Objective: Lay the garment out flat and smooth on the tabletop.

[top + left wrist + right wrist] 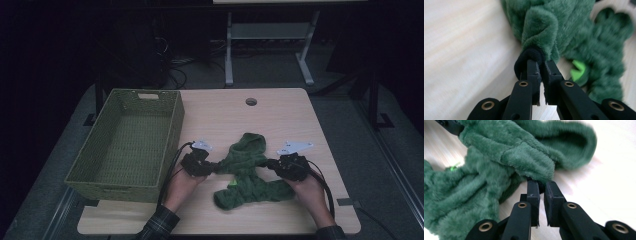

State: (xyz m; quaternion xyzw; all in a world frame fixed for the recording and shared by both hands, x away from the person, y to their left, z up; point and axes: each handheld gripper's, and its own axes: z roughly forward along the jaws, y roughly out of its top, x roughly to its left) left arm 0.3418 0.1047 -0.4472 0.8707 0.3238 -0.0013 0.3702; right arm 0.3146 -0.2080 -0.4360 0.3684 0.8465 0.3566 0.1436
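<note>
Fuzzy green plush garment (248, 170) on smooth pale wood table (280, 110); woven basket (131, 140) alongside.

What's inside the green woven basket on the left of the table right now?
The woven basket looks empty: its bare woven floor shows in the high view. The strip just behind its near wall is hidden. The green fleece garment lies outside it on the table.

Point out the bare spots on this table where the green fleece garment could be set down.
Bare wood lies on the table beyond the green fleece garment, around the round hole, and along the right edge. The woven basket fills the left side. The near middle is crowded: the left claw and right claw pinch the garment.
</note>
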